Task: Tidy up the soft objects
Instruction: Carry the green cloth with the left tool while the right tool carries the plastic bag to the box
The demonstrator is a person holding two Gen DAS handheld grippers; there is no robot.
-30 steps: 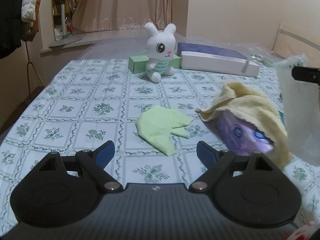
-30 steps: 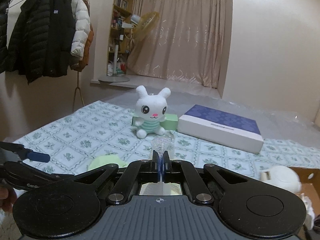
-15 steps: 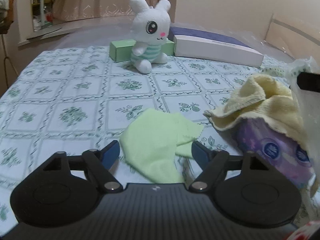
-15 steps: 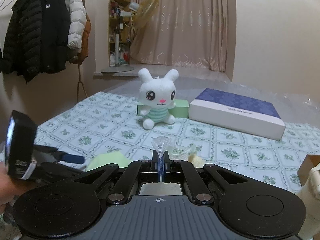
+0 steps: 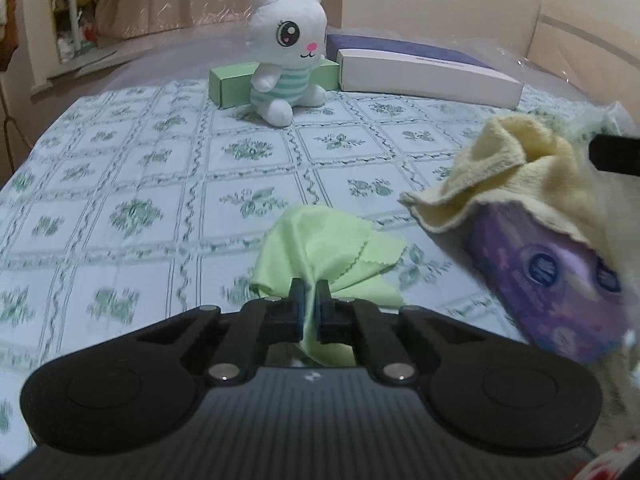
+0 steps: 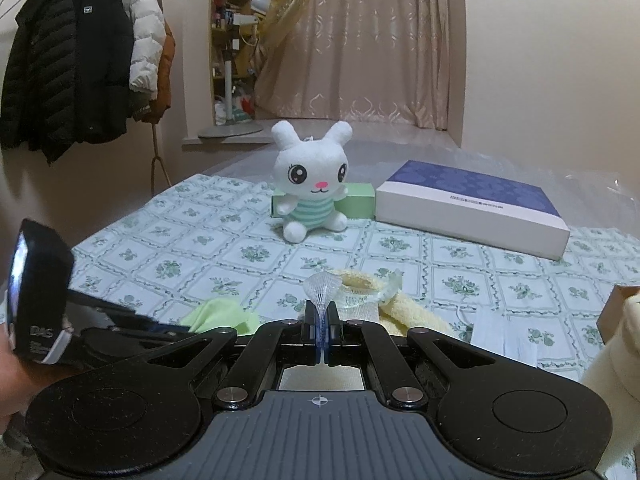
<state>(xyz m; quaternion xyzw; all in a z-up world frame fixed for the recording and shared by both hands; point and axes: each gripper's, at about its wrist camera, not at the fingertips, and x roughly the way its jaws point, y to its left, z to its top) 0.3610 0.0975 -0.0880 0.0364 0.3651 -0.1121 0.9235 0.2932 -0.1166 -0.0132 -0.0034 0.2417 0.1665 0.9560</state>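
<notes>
My left gripper (image 5: 309, 294) is shut on the near edge of a light green cloth (image 5: 326, 246) that lies on the patterned tablecloth (image 5: 132, 184). My right gripper (image 6: 321, 312) is shut on the mesh edge of a clear plastic bag (image 6: 352, 294). In the bag are a yellow towel (image 5: 508, 168) and a purple tissue pack (image 5: 552, 276). The green cloth also shows low in the right wrist view (image 6: 218, 316), with the left gripper's body (image 6: 36, 300) beside it. A white plush bunny (image 5: 286, 44) sits upright at the far side.
A green box (image 5: 232, 80) lies behind the bunny and a white and purple flat box (image 5: 424, 72) to its right. A cardboard box (image 6: 618, 308) and a cream object (image 6: 616, 364) are at the right edge. Coats (image 6: 76, 64) hang at the far left.
My left gripper moved down and forward to the green cloth and shut on its near edge. My right gripper stayed shut on the bag and lowered slightly.
</notes>
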